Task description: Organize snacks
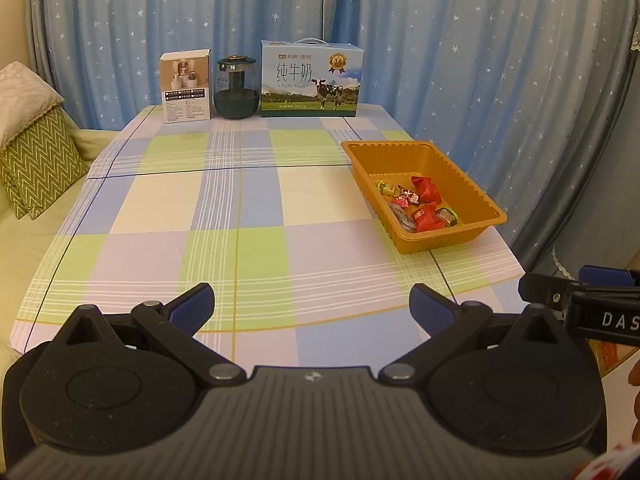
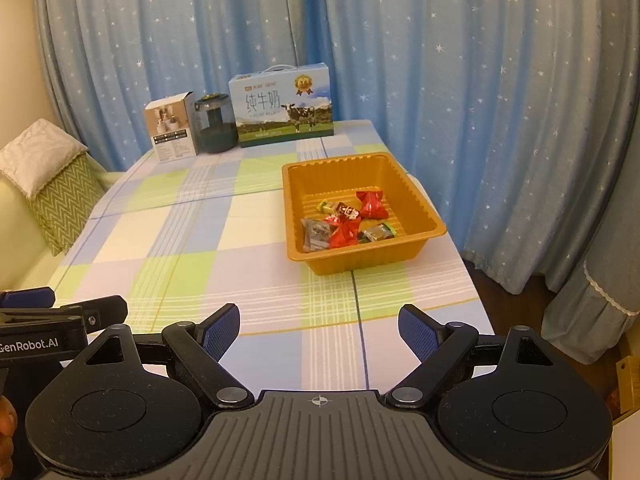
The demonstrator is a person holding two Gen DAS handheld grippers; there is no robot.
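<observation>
An orange plastic tray (image 1: 472,184) (image 2: 416,196) sits on the right side of the checked table. Several wrapped snacks (image 1: 420,202) (image 2: 348,220) lie inside it, red, green and clear wrappers among them. My left gripper (image 1: 312,306) hovers over the table's near edge, open, with nothing between its blue pads. My right gripper (image 2: 319,330) is likewise open and empty, nearer the tray. Each gripper shows at the edge of the other's view: the right gripper (image 1: 580,292) and the left gripper (image 2: 60,308).
At the table's far end stand a white product box (image 1: 186,86) (image 2: 170,128), a dark glass jar (image 1: 236,88) (image 2: 214,124) and a blue milk carton box (image 1: 312,80) (image 2: 284,106). Starry blue curtains hang behind. Cushions (image 1: 32,144) lie on a sofa at left.
</observation>
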